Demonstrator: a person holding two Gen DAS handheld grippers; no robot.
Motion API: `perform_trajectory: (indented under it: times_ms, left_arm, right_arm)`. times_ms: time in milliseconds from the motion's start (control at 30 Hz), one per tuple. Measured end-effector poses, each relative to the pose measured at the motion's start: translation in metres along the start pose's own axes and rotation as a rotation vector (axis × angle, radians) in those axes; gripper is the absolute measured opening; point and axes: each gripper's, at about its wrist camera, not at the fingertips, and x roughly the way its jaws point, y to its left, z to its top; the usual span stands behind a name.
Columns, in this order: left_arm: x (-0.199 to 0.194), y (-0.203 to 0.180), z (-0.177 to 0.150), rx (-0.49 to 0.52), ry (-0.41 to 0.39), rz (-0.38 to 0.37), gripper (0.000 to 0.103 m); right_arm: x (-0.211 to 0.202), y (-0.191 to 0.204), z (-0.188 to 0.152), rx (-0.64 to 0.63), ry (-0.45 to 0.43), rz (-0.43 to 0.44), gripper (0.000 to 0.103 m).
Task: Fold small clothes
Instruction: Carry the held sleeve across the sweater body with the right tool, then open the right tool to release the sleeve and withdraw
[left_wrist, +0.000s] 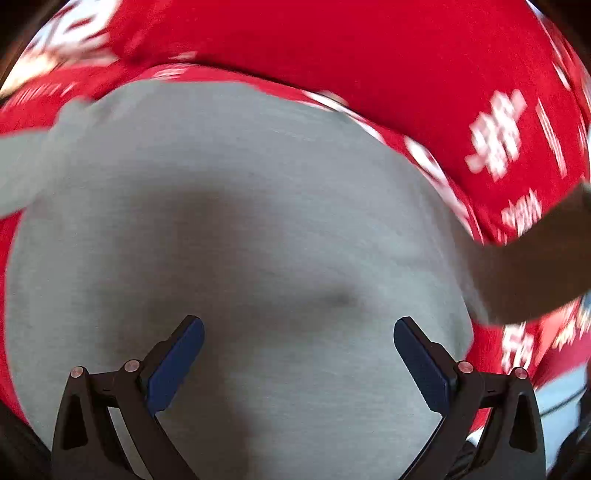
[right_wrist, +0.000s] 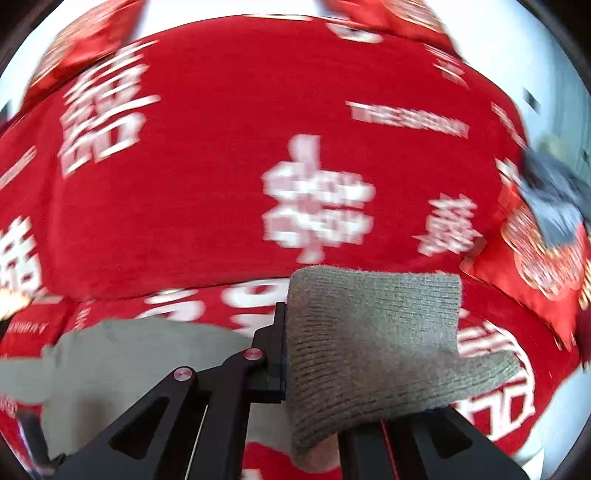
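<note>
Over the red bedspread, right tongs clamp the grey garment's knit cuff for folding, left tongs gaping empty.

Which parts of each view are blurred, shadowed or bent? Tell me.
Left wrist view: red bedding smeared by motion, a dark shadow on the grey garment, left gripper sharp. Right wrist view: white lettering streaked, the knit cuff in the right gripper sharp; both views bulge, fisheye-style.
</note>
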Motion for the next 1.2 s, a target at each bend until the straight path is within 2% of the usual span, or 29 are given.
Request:
perform_trajectory:
  times_ms: [133,267,400,500,600,667,700,767,800,833,867,967,1000,1067,1100,1200]
  left_arm:
    - [-0.024,0.06,0.019,-0.116,-0.058,-0.008,0.103]
    - [-0.04,0.112,0.027,-0.174,-0.101,-0.007,0.103]
    - [-0.058,0.161,0.024,-0.236,-0.127,-0.002,0.103]
    - [-0.064,0.188,0.018,-0.273,-0.133,-0.01,0.103]
    - [-0.063,0.199,0.014,-0.284,-0.129,-0.022,0.103]
    - [-0.067,0.206,0.012,-0.282,-0.133,-0.038,0.103]
    - [-0.07,0.209,0.01,-0.282,-0.137,-0.048,0.103]
    - [-0.072,0.21,0.008,-0.29,-0.15,-0.07,0.103]
    - [-0.076,0.21,0.005,-0.294,-0.155,-0.079,0.103]
    - [-0.077,0.209,0.004,-0.297,-0.162,-0.084,0.103]
    - [-0.079,0.208,0.003,-0.297,-0.166,-0.086,0.103]
    - [-0.091,0.208,-0.002,-0.305,-0.194,-0.092,0.103]
    - [-0.094,0.209,-0.003,-0.309,-0.202,-0.094,0.103]
    - [-0.101,0.207,-0.003,-0.312,-0.213,-0.086,0.103]
    - [-0.102,0.204,-0.001,-0.307,-0.214,-0.08,0.103]
    - [-0.102,0.182,0.006,-0.267,-0.212,-0.087,0.103]
  right_arm:
    - [0.006,0.099,-0.013,-0.127,0.018,0.088,0.004]
    - [0.023,0.191,-0.04,-0.247,0.065,0.145,0.004]
    - [0.055,0.257,-0.077,-0.327,0.157,0.158,0.004]
    - [0.083,0.29,-0.107,-0.374,0.239,0.138,0.004]
    - [0.103,0.309,-0.136,-0.434,0.301,0.095,0.004]
    - [0.111,0.319,-0.152,-0.479,0.355,0.104,0.009]
    - [0.108,0.325,-0.154,-0.516,0.327,0.076,0.012]
    - [0.099,0.339,-0.158,-0.643,0.291,0.058,0.033]
    - [0.093,0.347,-0.16,-0.709,0.276,0.057,0.057]
    - [0.085,0.353,-0.16,-0.769,0.24,0.06,0.073]
    - [0.077,0.357,-0.159,-0.803,0.212,0.069,0.077]
    - [0.053,0.361,-0.151,-0.879,0.168,0.107,0.077]
    - [0.04,0.353,-0.142,-0.855,0.166,0.162,0.077]
    - [0.026,0.334,-0.125,-0.779,0.173,0.23,0.077]
    - [0.017,0.31,-0.113,-0.707,0.176,0.265,0.077]
    - [0.007,0.247,-0.097,-0.542,0.172,0.288,0.078]
